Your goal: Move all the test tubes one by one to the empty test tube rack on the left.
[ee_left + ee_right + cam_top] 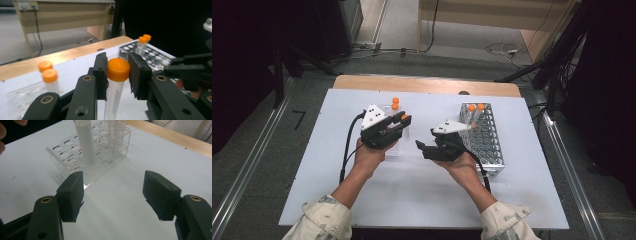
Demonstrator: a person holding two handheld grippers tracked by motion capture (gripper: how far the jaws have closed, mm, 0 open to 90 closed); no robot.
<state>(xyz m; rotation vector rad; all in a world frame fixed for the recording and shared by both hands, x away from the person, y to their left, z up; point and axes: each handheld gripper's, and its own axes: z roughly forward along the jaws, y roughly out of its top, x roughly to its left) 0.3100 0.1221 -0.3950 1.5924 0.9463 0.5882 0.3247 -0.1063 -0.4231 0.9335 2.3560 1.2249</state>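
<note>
Tubes with orange caps fill two racks on the white table [422,200]: the clear plastic rack [100,162] beside the left gripper [399,125] holds two capped tubes [50,77] at its far end, and the metal rack [492,145] on the right holds two more [476,110] in its far corner, its other holes open. Left gripper is clamped on the orange cap of a fifth tube [118,70], held upright just above the clear rack; the right gripper [112,195] has its jaws wide apart over bare table with nothing between them, pointing at the clear rack.
</note>
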